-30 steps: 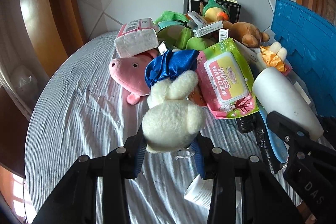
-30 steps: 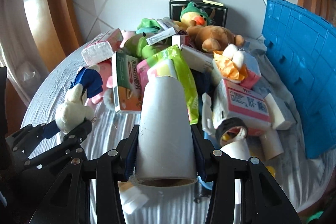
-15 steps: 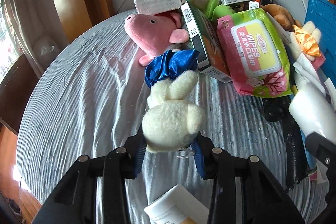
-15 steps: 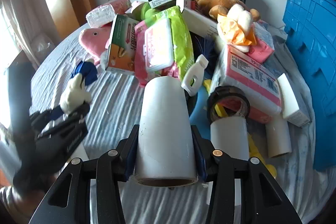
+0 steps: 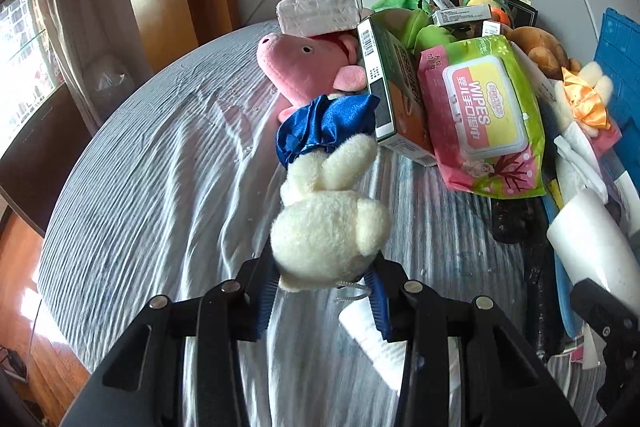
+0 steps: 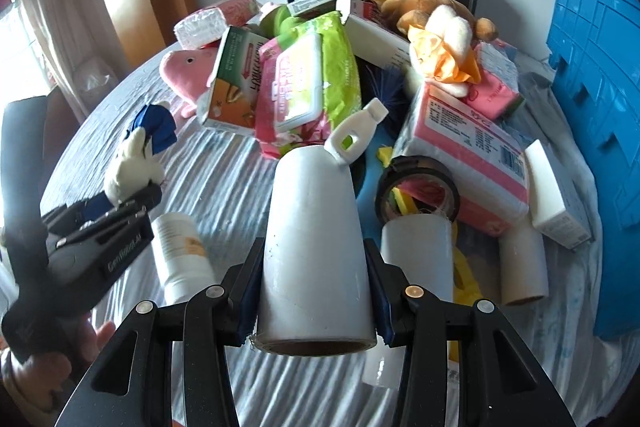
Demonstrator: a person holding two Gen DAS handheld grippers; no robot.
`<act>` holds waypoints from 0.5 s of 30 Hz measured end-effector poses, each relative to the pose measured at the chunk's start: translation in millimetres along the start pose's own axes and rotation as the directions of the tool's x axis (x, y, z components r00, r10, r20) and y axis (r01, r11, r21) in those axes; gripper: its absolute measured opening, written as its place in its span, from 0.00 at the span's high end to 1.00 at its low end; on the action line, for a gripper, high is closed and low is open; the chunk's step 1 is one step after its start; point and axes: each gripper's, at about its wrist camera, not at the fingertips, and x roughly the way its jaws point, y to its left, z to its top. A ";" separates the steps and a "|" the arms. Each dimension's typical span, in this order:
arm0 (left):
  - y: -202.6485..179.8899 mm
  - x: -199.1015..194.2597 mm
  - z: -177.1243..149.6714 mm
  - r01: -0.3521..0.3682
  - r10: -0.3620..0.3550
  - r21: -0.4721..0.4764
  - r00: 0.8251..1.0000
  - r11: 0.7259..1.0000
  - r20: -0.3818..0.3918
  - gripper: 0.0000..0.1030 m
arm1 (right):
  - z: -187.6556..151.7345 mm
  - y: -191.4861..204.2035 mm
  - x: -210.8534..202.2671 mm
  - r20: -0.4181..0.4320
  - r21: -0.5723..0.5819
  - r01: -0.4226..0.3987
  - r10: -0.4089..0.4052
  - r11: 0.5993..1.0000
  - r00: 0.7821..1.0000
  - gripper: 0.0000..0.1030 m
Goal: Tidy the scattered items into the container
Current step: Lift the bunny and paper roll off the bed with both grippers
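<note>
My left tongs [image 5: 322, 289] pinch a cream plush rabbit [image 5: 328, 227] by its body, and my right tongs [image 6: 316, 301] clamp a white roll [image 6: 314, 247], both lifted clear for carrying to the blue crate [image 6: 596, 107] at the right. The rest sits heaped on the round, grey-clothed tabletop [image 5: 160, 187] near a tiled wall.

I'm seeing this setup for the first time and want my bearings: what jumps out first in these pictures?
Each gripper already holds something: the left gripper is shut on a cream plush rabbit with a blue satin bow, the right gripper on a white roll. Behind them a jumbled heap crowds the striped cloth, led by a pink-and-green wipes pack and a pink plush pig. A blue crate stands at the right edge.
</note>
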 end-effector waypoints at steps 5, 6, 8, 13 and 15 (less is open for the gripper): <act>4.2 -20.9 -16.3 0.003 -0.003 -0.007 1.000 1.000 0.004 0.62 | -6.2 7.6 -10.6 0.015 -0.011 -0.011 0.011 1.000 1.000 0.56; 4.4 -24.8 -18.1 0.004 -0.004 -0.003 1.000 1.000 0.006 0.62 | -7.8 9.1 -13.4 0.019 -0.010 -0.010 0.010 1.000 1.000 0.56; 5.4 -32.5 -21.7 0.015 -0.015 0.011 1.000 1.000 0.013 0.62 | -11.6 12.2 -20.3 0.029 -0.004 -0.003 0.004 1.000 1.000 0.56; 10.9 -52.8 -30.1 0.049 -0.050 0.034 0.998 0.998 0.024 0.62 | -20.9 20.1 -43.3 0.050 0.032 0.028 -0.030 0.999 0.998 0.56; 13.7 -62.2 -35.7 0.067 -0.068 0.044 0.997 0.997 0.029 0.62 | -25.3 24.2 -53.0 0.061 0.030 0.040 -0.042 0.999 0.997 0.56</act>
